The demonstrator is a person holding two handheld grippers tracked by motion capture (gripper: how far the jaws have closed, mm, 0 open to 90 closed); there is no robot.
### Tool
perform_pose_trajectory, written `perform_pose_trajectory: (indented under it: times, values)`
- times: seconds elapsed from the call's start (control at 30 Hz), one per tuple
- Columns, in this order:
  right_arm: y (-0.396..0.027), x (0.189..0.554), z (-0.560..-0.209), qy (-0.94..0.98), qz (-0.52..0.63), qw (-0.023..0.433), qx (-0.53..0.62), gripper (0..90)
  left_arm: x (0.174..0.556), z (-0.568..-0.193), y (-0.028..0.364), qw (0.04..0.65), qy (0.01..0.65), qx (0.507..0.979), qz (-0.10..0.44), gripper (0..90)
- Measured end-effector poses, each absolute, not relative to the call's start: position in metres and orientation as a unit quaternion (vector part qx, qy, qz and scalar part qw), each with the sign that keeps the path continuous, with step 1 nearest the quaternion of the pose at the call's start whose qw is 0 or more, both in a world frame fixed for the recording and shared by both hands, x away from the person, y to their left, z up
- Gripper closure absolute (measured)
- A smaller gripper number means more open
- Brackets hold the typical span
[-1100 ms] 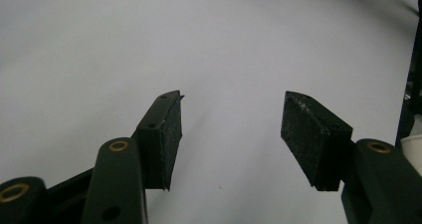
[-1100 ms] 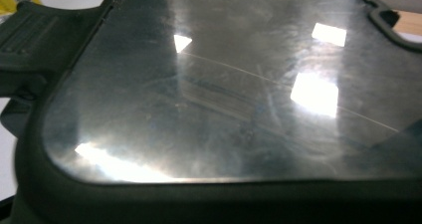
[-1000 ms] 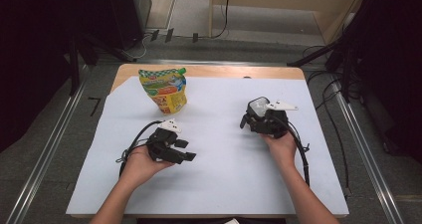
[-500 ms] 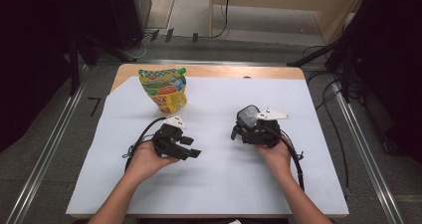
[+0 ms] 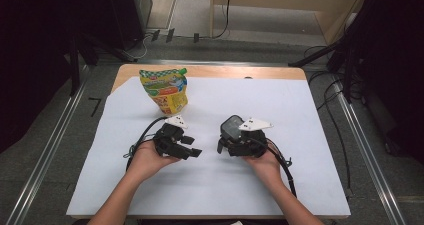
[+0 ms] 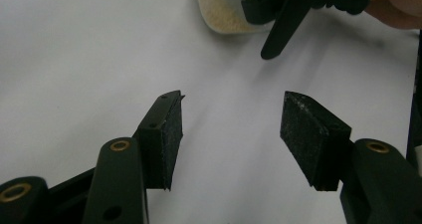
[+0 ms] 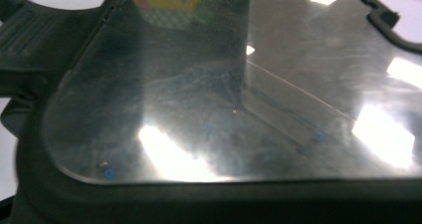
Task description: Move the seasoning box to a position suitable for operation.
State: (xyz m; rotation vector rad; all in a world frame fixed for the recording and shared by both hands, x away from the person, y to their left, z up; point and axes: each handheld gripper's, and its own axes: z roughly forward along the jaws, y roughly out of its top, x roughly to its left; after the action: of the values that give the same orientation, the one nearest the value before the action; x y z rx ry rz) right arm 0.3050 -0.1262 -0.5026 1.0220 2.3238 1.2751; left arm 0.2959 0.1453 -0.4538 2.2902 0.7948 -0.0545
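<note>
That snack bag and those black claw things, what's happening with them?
A person sits at a table covered in white paper, holding a black gripper in each hand. The left gripper has its jaws apart with nothing between them. The right gripper lies beside it; whether it is open is hard to tell. The colourful snack bag stands untouched at the far side, so nothing has been picked up yet.

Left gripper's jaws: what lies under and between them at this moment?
Between the pads of the left gripper lies only bare white table cover; nothing is gripped. What the cover hides beneath cannot be seen.
</note>
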Motion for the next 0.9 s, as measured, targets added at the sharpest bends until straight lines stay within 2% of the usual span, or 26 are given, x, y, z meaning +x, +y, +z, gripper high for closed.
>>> perform_pose_trajectory:
  times: [0.23, 0.9]
  values:
    - [-0.117, 0.300, -0.508, 0.818, 0.438, 0.138, 0.347, 15.6, 0.296, -0.454, 0.146, 0.352, 0.307, 0.884, -0.022, 42.8]
    - [-0.119, 0.291, -0.510, 0.817, 0.442, 0.153, 0.337, 15.0, 0.295, -0.454, 0.144, 0.350, 0.304, 0.886, -0.019, 42.8]
